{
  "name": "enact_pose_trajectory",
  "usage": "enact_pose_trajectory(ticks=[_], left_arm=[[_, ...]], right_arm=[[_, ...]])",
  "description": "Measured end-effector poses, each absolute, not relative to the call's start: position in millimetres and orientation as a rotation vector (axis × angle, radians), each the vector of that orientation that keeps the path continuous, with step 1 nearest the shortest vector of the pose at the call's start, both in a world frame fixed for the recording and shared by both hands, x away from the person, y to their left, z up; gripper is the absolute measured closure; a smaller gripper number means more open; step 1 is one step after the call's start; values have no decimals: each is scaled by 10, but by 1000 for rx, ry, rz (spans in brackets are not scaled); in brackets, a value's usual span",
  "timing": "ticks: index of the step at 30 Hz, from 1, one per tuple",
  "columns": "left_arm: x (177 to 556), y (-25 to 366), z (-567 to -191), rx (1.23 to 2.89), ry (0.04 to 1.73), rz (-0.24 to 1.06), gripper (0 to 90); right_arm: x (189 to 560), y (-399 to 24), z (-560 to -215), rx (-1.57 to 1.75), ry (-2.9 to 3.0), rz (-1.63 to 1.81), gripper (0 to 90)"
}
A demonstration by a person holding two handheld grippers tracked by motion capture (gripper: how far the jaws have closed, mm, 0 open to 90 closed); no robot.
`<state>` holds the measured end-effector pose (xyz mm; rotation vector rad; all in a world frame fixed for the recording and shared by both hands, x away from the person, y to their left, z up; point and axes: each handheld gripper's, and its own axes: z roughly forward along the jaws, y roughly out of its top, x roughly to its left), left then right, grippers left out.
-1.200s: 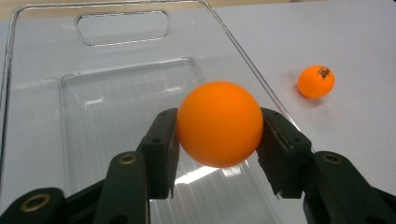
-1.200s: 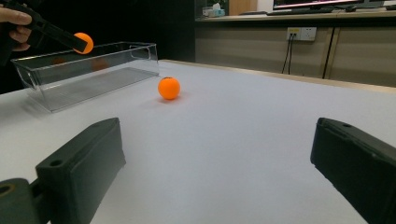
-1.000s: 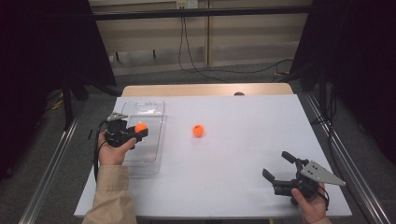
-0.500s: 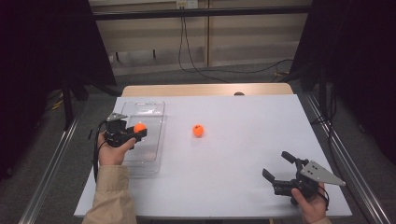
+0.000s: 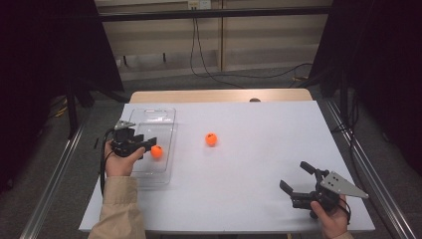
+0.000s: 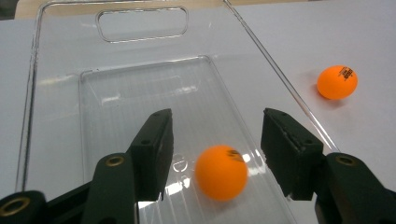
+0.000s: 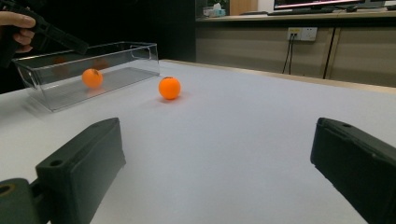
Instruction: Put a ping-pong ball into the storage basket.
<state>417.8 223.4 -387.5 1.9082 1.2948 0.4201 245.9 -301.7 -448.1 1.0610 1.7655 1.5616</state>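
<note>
Orange table-tennis ball [image 6: 221, 172], small and round with a dark printed mark, sat blurred in the lower middle of the left gripper view, between the two black jaws but touching neither, over the floor of the clear plastic rectangular tray [image 6: 60, 70]. Largest in the scene, the white rectangular table [image 5: 259, 199] took up the middle of the high view, with a strip of pale wood along its far edge. On it, at the left of centre of that frame, lay the clear plastic tray [image 5: 164, 115], its handle cut-out toward the top of the frame. The left gripper [image 5: 148, 145], held in a hand with a beige sleeve at the lower left, hung over the tray; its jaws had just been opening and stood apart, with the ball [image 5: 157, 151] free just beyond them. In the right gripper view this ball [image 7: 92, 78] showed at the upper left, inside the tray's clear walls [image 7: 135, 58]. The right gripper [image 5: 296, 178], in the lower right of the high view, kept its jaws wide apart with nothing between them, well away from the tray. A second orange table-tennis ball [image 5: 211, 139] rested on the bare table just above the centre of the high view, outside the tray and near its right wall.
</note>
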Motion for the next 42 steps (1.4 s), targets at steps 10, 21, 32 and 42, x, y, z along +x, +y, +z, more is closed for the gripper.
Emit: enact_pose_trajectory(ticks=[10,21,32,42], left_arm=[[4155,2182,-3824,1889,1279,417,340],[4133,2084,-3770,1891,1238,390,253],[4114,2018,-3722,1893,1210,378,208],[4098,1941,-3689,1899,1184,368,180]], right_arm=[[2458,-3016,-4481,1059,1768,1558,21],[2458,-3016,-4481,1060,1766,1559,21],[2460,-3015,-4481,1061,1768,1559,21],[2463,-3013,-4484,1057,1771,1556,21]])
